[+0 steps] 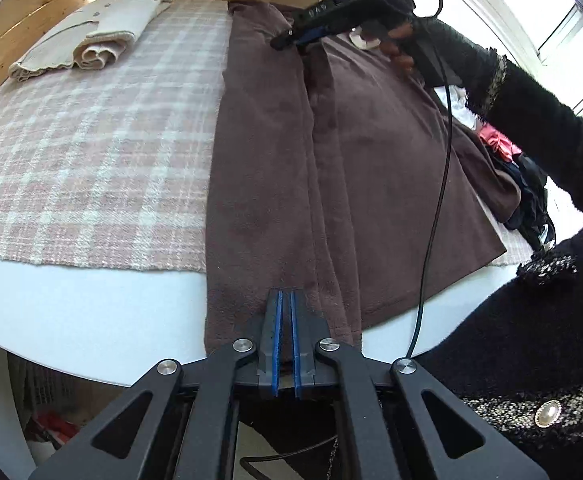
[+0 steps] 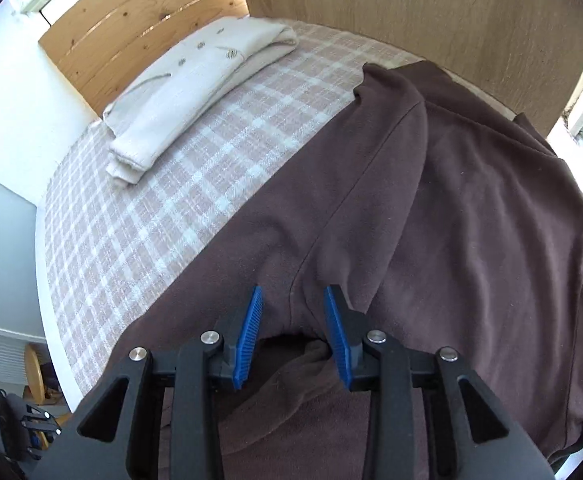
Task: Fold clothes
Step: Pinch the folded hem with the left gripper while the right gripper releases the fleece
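A dark brown garment (image 1: 371, 152) lies lengthwise on the checked cloth, its left side folded over along a long crease. At the near hem, over the table's edge, my left gripper (image 1: 286, 300) is shut on the fabric, which is pinched between its blue pads. My right gripper (image 2: 293, 300) stands open over the brown garment (image 2: 471, 220), a raised fold of cloth between its spread fingers without being clamped. In the left wrist view the right gripper (image 1: 287, 38) hovers at the garment's far end, held by a hand in a black sleeve.
A folded cream sweater (image 1: 103, 32) rests at the far left of the pink checked cloth (image 1: 91, 152), which covers a white table (image 1: 71, 308). Loose clothes (image 1: 519, 168) are piled at the right. A black cable (image 1: 439, 184) hangs across the garment. Wooden panels stand behind.
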